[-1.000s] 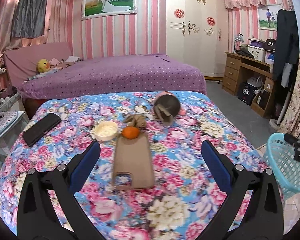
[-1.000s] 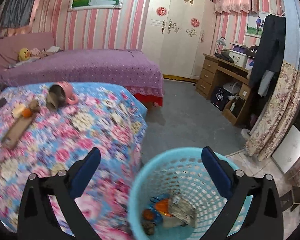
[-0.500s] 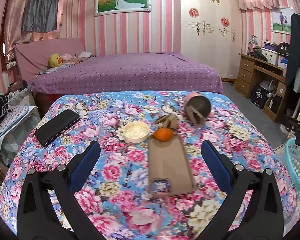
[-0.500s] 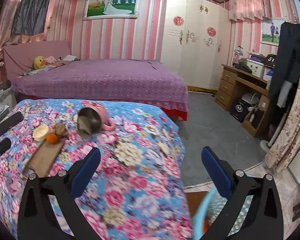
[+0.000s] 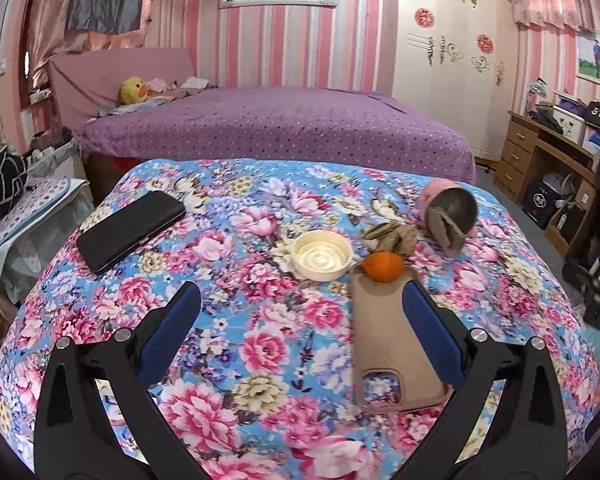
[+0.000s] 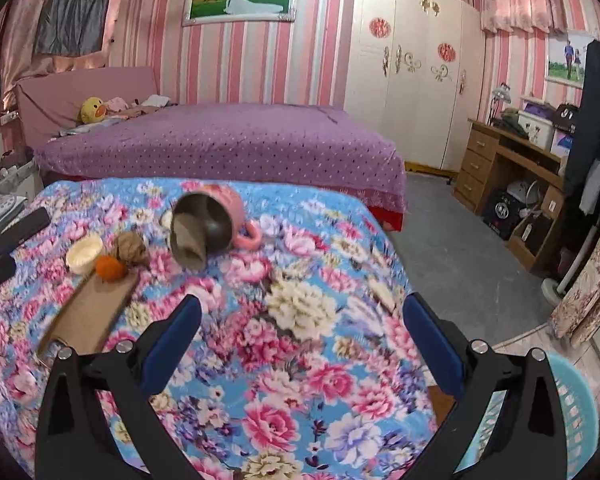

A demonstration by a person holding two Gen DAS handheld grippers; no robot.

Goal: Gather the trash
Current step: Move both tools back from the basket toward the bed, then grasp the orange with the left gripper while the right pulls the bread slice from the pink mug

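On the floral-covered table lie a crumpled brown paper wad, a small orange, a white round lid and a tipped pink cup with brown paper stuck in its mouth. The same wad, orange and cup show in the right wrist view. My left gripper hovers open above the table's near side, empty. My right gripper is open and empty over the table's right part. A turquoise basket stands at the lower right.
A tan phone case lies face down by the orange, and a black case rests at the table's left. Behind is a purple bed. A wooden desk and grey floor lie to the right.
My right gripper has swung up and left from over the basket to over the table. The left gripper has shifted left, so the table items now sit right of centre.
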